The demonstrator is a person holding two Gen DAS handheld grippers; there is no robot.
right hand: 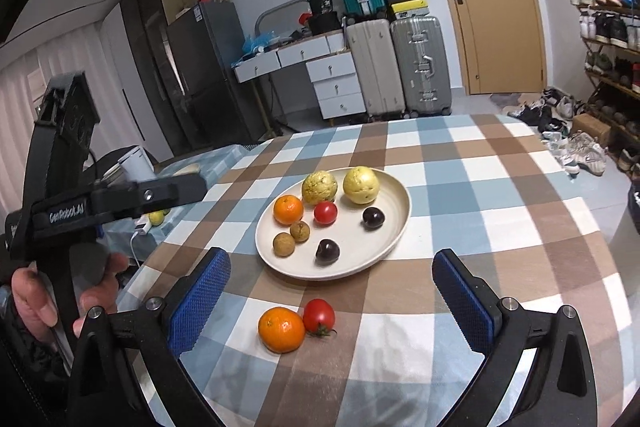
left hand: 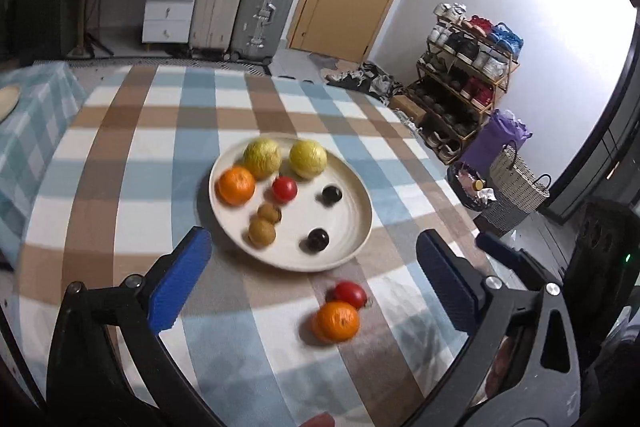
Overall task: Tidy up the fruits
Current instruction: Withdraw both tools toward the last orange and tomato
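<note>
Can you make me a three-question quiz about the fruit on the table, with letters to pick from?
1. Where is the loose orange?
A. on the plate
B. on the tablecloth, right beside the loose tomato
C. on the floor

2. How many fruits lie on the plate?
A. five
B. eight
C. ten

3. How are the right gripper and the left gripper?
A. both open and empty
B. both squeezing an orange
C. one holds the plate

Answers:
1 B: the orange and tomato sit side by side on the checked cloth, in front of the plate.
2 B: two yellow, one orange, one tomato, two brown, two dark.
3 A: the blue pads stand wide apart with nothing between them.
</note>
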